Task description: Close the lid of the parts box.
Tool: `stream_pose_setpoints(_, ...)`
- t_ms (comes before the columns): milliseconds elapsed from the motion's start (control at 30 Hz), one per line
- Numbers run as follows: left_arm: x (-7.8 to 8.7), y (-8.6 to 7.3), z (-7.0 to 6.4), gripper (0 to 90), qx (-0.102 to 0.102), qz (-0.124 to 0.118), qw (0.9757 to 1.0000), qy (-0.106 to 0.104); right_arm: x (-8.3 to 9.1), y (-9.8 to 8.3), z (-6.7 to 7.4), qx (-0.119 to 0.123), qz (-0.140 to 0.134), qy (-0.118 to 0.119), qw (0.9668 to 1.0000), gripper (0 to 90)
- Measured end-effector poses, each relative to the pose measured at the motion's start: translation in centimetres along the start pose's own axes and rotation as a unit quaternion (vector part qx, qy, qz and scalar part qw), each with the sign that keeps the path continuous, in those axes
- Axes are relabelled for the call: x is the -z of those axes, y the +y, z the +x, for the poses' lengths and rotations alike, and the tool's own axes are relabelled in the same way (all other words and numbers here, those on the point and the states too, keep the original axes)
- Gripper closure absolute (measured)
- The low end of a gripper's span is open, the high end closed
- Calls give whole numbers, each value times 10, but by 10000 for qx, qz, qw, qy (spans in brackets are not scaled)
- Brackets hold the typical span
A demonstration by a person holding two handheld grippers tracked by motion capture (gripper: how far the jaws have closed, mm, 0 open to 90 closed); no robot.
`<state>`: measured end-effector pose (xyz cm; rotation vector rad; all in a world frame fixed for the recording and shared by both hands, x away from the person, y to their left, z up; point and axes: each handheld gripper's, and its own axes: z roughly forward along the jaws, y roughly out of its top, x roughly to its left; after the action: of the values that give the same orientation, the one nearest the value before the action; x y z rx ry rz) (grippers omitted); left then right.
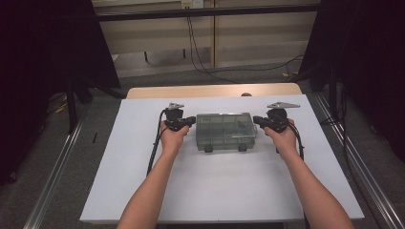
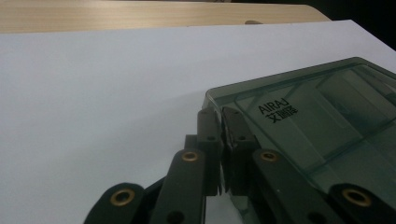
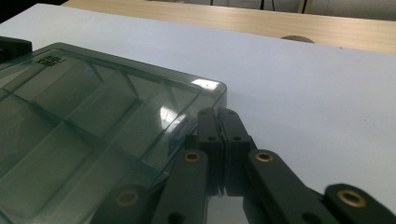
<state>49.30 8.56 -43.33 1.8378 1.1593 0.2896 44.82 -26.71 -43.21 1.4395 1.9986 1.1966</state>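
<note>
A smoky translucent compartment box [image 1: 223,130] lies flat with its lid down in the middle of the white sheet, two black latches on its near side. My left gripper [image 1: 192,121] points at the box's left end, jaws together with nothing between them. In the left gripper view the left gripper's tips [image 2: 220,114] sit right at the corner of the box [image 2: 317,121], which carries printed lettering. My right gripper [image 1: 256,119] mirrors it at the right end. In the right gripper view its shut tips [image 3: 217,113] rest beside the corner of the box [image 3: 84,116]. Whether either touches the box I cannot tell.
The white sheet [image 1: 215,191] covers most of a wooden table [image 1: 210,90], with open sheet in front of and behind the box. Metal rails [image 1: 52,176] run along both sides on the floor. Cables [image 1: 200,62] trail behind the table.
</note>
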Motion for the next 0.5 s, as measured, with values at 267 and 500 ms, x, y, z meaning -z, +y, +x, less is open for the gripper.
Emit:
stream_pose_setpoints(267,13,7,-2,875,-75,-73,9999,-119,13,5,1,70,-83,96,9999,900)
stream_pose_setpoints(500,25,9,-8,878,-230,-110,9992,-324,21,6,6,66,-109,303,9995,900)
